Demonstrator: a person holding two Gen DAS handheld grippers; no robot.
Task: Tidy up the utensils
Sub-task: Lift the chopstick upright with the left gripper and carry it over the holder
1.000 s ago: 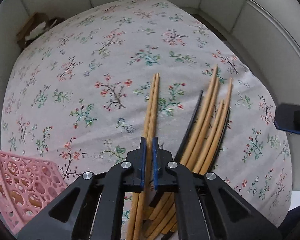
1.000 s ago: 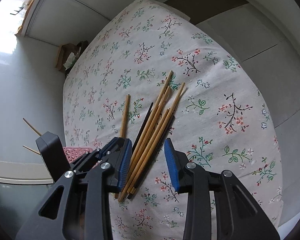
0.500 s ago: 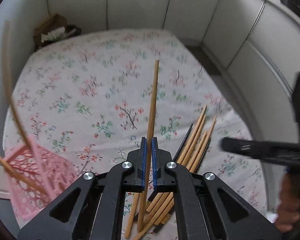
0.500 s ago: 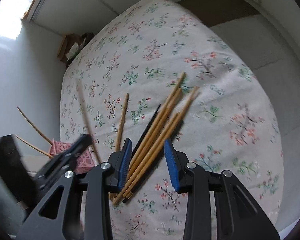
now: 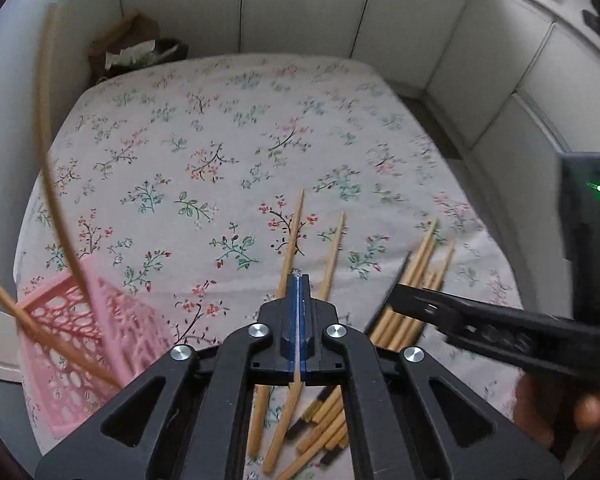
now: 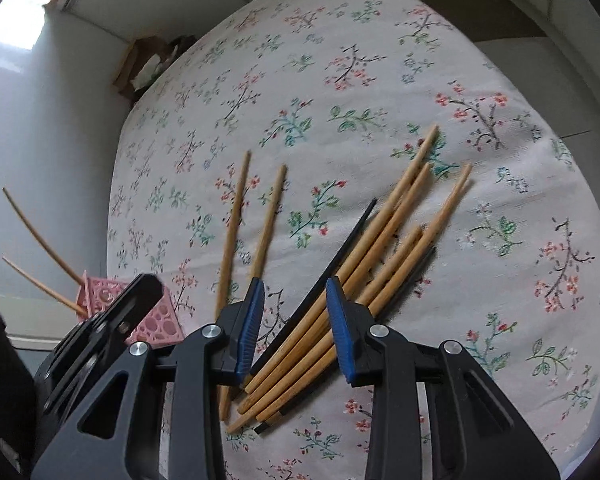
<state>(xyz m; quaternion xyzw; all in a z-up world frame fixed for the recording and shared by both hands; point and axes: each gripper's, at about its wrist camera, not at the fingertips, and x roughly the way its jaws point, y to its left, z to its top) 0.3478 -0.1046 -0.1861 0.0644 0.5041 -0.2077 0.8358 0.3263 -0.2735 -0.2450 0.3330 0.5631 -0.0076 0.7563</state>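
So far two chopsticks (image 6: 40, 268) stand in the pink basket (image 5: 80, 344); two lie loose (image 6: 252, 224), a pile (image 6: 380, 248) remains on the bench (image 6: 340, 60). Left hand-held gripper (image 5: 298, 284) pressed together, seemingly empty; right hand-held gripper (image 6: 296, 312) spread.

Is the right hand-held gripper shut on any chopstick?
No, the right hand-held gripper is open, its blue pads spread apart above the chopstick pile lying on the tablecloth.
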